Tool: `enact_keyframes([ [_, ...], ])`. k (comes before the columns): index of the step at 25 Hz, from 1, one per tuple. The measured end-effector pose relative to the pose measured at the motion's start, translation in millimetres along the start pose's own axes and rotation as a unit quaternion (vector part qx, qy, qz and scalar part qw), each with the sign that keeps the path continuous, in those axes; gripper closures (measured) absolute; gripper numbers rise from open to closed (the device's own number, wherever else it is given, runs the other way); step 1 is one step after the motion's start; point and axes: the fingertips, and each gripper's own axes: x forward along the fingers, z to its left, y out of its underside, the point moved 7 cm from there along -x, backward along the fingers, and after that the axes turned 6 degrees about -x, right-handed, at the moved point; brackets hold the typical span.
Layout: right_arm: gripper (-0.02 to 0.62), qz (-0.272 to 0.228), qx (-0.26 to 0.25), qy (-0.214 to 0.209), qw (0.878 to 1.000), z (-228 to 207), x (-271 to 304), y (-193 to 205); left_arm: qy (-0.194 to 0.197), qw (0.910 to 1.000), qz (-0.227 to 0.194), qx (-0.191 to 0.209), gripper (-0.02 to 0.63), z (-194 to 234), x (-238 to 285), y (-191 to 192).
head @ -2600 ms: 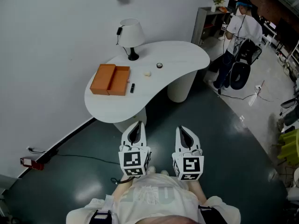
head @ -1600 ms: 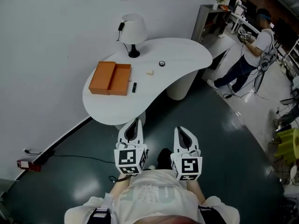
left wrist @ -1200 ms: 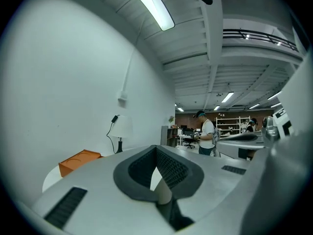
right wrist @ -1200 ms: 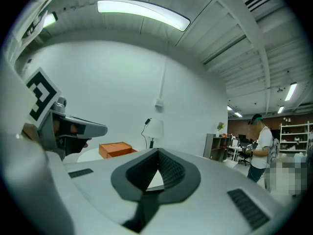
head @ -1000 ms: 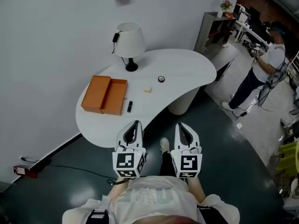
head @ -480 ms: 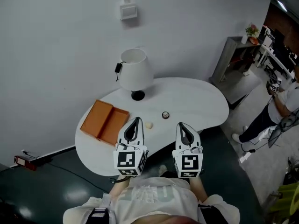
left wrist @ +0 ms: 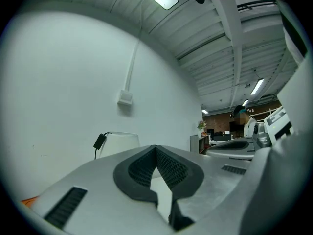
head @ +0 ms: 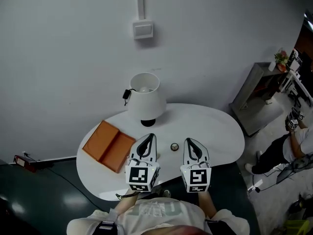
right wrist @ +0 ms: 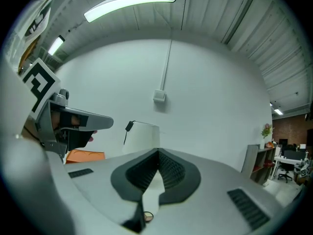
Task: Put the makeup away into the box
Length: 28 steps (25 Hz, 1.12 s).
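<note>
An open orange box [head: 110,144] lies at the left of the white table [head: 215,131]; in the right gripper view the orange box [right wrist: 85,155] shows at the left. A small round makeup compact [head: 174,147] sits mid-table between the two grippers, and the compact [right wrist: 146,216] also peeks out below the right jaws. My left gripper [head: 148,140] hangs shut and empty over the table's near part, just right of the box. My right gripper [head: 190,142] is level with it, shut and empty. Other small makeup pieces seen earlier are hidden under the left gripper.
A white lamp [head: 145,97] with a black base and a clip on its cord stands at the back of the table, ahead of both grippers. A wall switch box [head: 144,30] is above it. A grey shelf [head: 259,94] and a person [head: 288,151] are at the right.
The person has walked up to the table. Both grippers, which hung over the dark floor, now reach over the table's near part beside the box. Their jaws stayed shut.
</note>
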Motion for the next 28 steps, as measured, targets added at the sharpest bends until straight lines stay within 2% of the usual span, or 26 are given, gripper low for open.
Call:
enact_keyframes([
  [8, 0.591, 0.005, 0.005, -0.011, 1.0, 0.3, 27.7, 2.7, -0.006, 0.9999, 0.013, -0.002, 0.598, 18.0, 26.9, 5.5],
  [16, 0.591, -0.001, 0.032, -0.031, 0.999, -2.9, 50.5, 7.0, -0.019, 0.9996, 0.021, 0.004, 0.598, 30.8, 25.8, 4.5],
  [19, 0.591, 0.001, 0.039, -0.046, 0.998, -7.8, 72.8, 15.7, -0.028, 0.999, 0.014, 0.031, 0.598, 35.5, 28.2, 2.6],
  [22, 0.583, 0.031, 0.042, -0.075, 0.996, -6.2, 92.6, 37.6, -0.032, 0.9991, 0.016, 0.024, 0.598, 38.7, 22.4, 7.3],
  [23, 0.567, 0.048, 0.047, -0.089, 0.994, -4.5, 94.9, 47.9, -0.037, 0.9989, 0.022, 0.02, 0.598, 37.2, 16.2, 10.6],
  [25, 0.451, 0.086, 0.061, -0.121, 0.987, -1.4, 102.4, 68.8, -0.049, 0.9981, 0.032, 0.017, 0.598, 33.4, 4.0, 15.8],
  [28, 0.349, 0.143, 0.069, -0.169, 0.973, 3.7, 129.3, 105.2, -0.06, 0.9975, 0.031, 0.022, 0.598, 34.5, -2.8, 19.6],
])
